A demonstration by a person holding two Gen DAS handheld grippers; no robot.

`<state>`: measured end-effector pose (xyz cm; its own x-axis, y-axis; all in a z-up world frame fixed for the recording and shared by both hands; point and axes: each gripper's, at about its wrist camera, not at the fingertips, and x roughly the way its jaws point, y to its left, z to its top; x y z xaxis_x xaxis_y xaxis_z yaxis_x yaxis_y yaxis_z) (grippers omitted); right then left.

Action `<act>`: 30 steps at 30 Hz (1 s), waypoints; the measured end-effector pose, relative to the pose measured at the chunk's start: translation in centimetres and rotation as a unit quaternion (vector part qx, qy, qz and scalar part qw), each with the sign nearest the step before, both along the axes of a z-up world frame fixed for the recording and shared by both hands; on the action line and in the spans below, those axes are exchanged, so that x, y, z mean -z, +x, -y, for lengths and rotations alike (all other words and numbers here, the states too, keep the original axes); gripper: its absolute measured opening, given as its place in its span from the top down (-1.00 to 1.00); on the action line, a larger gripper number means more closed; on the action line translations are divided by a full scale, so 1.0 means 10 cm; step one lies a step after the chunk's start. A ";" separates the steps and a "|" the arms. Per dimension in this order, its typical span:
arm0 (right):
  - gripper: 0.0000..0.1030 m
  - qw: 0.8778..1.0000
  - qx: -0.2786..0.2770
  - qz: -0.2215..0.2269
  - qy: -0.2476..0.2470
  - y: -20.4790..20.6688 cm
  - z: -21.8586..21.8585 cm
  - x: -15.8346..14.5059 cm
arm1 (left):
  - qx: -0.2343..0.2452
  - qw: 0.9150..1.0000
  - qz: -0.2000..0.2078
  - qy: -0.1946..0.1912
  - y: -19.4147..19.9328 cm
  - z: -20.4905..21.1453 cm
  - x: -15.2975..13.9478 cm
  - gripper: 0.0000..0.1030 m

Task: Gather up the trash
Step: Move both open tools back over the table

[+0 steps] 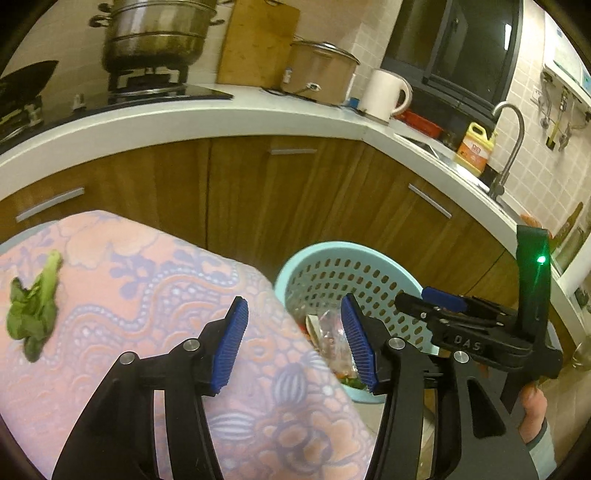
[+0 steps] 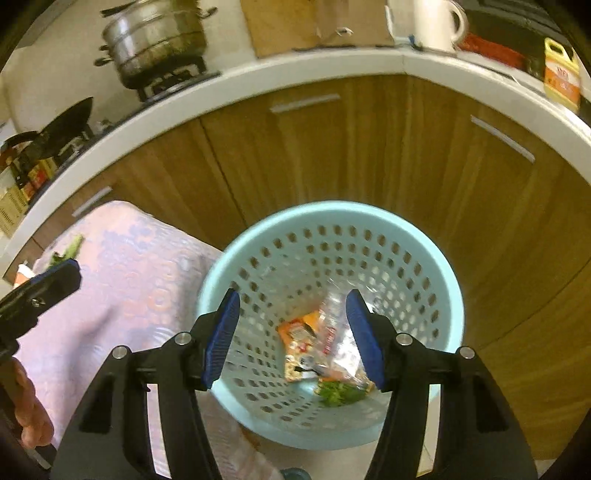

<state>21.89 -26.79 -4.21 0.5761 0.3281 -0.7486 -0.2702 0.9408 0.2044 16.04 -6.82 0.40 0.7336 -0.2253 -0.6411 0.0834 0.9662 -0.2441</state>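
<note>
A light blue perforated trash basket (image 2: pixel 406 236) stands on the floor by the cabinets; it also shows in the left wrist view (image 1: pixel 343 254). Inside lie an orange snack wrapper (image 2: pixel 299 343), a clear plastic wrapper (image 2: pixel 340 332) and green vegetable scraps (image 2: pixel 338 393). My right gripper (image 2: pixel 291 332) is open and empty, right above the basket's mouth; it also shows in the left wrist view (image 1: pixel 428 301). My left gripper (image 1: pixel 293 339) is open and empty over the right edge of a pink patterned cloth (image 1: pixel 147 295). A green leaf (image 1: pixel 33 310) lies on the cloth at the far left.
Brown cabinets (image 1: pixel 258 192) with a white countertop (image 1: pixel 221 110) run behind. On the counter stand a steel pot (image 1: pixel 155 33), a cutting board (image 1: pixel 258 40), a white kettle (image 1: pixel 384 94), a yellow bottle (image 1: pixel 474 147) and a faucet (image 1: pixel 513 147).
</note>
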 end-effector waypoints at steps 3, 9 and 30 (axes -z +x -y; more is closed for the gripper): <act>-0.09 1.000 -0.022 0.017 -0.001 -0.07 -0.22 -0.16 | -0.013 1.000 0.013 -0.008 -0.15 -0.18 -0.09 -0.20; -0.09 0.997 -0.070 0.044 0.001 -0.20 -0.74 -0.42 | -0.067 0.997 0.045 0.009 -0.58 -0.74 -0.31 -0.50; -0.22 0.982 -0.181 0.038 0.029 -0.53 -2.87 -0.36 | -0.274 0.958 0.065 0.054 -1.92 -2.93 -0.37 -0.64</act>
<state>16.63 1.91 -0.58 0.4665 0.5626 -0.6826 -0.6017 0.7674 0.2213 -3.12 22.48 4.12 0.7985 0.2784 -0.5338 -0.4201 0.8927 -0.1629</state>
